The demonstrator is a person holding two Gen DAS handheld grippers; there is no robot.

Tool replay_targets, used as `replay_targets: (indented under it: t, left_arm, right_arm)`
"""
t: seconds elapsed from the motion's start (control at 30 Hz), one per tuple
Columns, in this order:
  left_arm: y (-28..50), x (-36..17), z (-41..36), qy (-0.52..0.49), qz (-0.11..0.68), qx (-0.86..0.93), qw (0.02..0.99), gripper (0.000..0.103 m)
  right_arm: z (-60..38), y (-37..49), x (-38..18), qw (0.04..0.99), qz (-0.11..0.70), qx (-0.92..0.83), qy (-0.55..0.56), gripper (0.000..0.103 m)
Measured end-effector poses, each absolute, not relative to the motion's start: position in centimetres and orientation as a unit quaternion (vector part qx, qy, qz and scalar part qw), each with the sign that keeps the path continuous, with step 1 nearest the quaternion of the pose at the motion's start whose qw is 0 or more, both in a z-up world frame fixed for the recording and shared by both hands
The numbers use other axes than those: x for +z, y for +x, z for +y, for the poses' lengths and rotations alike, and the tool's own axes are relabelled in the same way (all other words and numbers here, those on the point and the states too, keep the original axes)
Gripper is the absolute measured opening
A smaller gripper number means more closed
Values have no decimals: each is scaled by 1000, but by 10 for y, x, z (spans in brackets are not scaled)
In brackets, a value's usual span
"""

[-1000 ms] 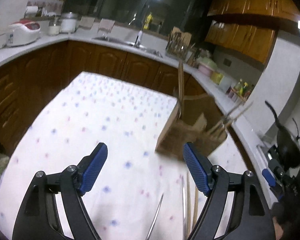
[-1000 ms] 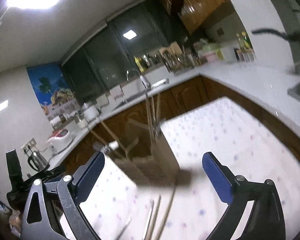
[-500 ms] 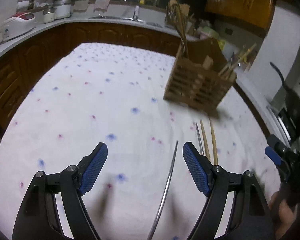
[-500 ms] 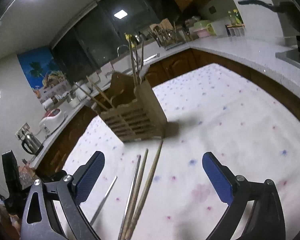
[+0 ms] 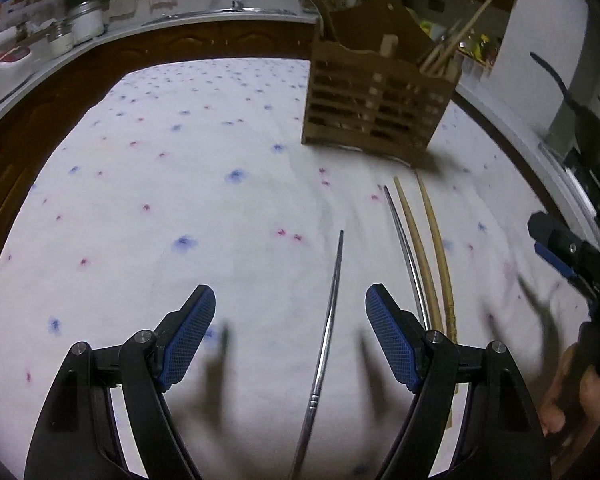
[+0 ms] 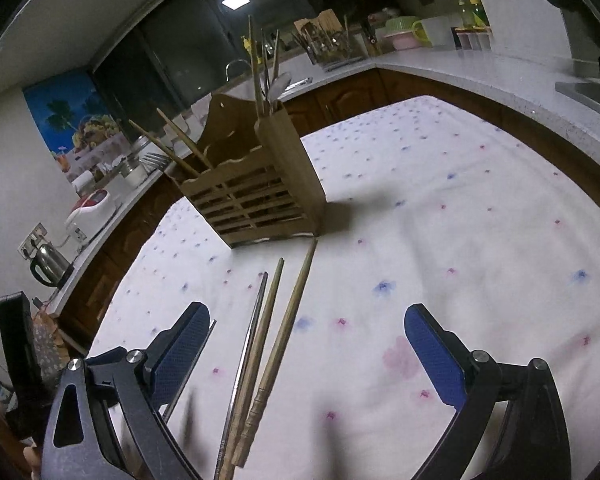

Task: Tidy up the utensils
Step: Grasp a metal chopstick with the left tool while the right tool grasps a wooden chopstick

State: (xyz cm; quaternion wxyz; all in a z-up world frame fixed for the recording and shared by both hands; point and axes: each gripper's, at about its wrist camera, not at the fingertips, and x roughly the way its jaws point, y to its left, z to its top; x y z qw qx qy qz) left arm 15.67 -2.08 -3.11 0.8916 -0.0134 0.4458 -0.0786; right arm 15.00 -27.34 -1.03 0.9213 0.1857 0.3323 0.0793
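We lose the near end of the metal chopstick [image 5: 327,336] under the frame edge betw. our left gripper [image 5: 290,322] fingers, both grippers spread wide w/ nothing held. The wooden holder [image 6: 256,196] stands on the tablecloth [image 6: 440,208] w/ chopsticks + a spoon upright inside. Two wooden chopsticks [image 6: 278,344] and another metal one [image 6: 247,344] lie flat betw. our right gripper [image 6: 306,350] fingers, tips toward the holder.
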Motion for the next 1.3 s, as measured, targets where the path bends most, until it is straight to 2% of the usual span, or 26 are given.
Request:
replay_targets:
  t: [0.1,0.17,0.23,0.4,0.47,0.73,0.8,0.87,0.93,1.03,1.3]
  left_arm:
    - [162,-34,-27,1,450,-79,889,74]
    - [167,-37,-30,2,460,-87,883,60]
    - [173,-40,-34,6,469,-93,878,53]
    - [183,-48,-40,10,484,-102,869,46]
    - [188,-52,-41,13,493,-105,864,35]
    - [192,-56,-52,49,477,-101,872,30]
    - [193,-56,-52,51,474,-100,873,24]
    - [195,-55,-53,52,472,-100,874,11]
    - [195,-55,-51,48,473,-100,874,5]
    - [198,-53,-45,28,477,-107,872,4]
    - [185,-27,-16,-47,460,-125,878,4]
  right_arm:
    - [-270,154,-11,923,333,76,175,97]
    - [-267,158,-11,924,336,74,167,93]
    - [-264,165,-13,923,342,73,159,84]
    - [-253,192,-21,918,365,72,136,68]
    - [-248,205,-24,915,376,76,128,62]
    - [-223,258,-48,899,428,64,71,35]
    - [-215,262,-48,902,426,56,41,34]
    - [-209,262,-49,902,429,53,17,30]
    - [-209,259,-50,901,429,54,12,14]
    - [-215,253,-49,899,432,64,27,7]
    - [-234,216,-27,902,411,95,95,6]
